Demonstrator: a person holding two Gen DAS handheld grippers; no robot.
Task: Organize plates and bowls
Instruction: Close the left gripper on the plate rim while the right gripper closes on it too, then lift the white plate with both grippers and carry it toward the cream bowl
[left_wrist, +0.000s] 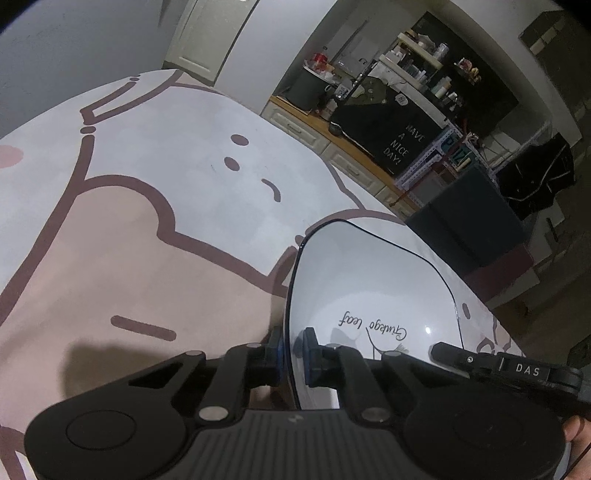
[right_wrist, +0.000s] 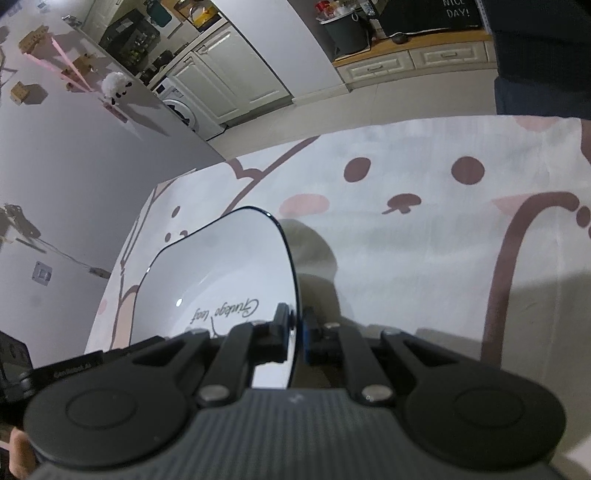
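Note:
A white shallow dish with a thin dark rim and a handwritten leaf motif hangs just above the cartoon-print tablecloth. My left gripper is shut on its left rim, one pad inside and one outside. In the right wrist view the same dish has my right gripper shut on its right rim. One of the right gripper's fingers shows at the dish's far edge in the left wrist view. The dish's underside is hidden.
The pink and white tablecloth covers the whole table. Beyond the table's far edge stand a wooden counter with drawers, white cabinets, a washing machine and a cluttered shelf rack. A person's dark clothing is at the table's far right.

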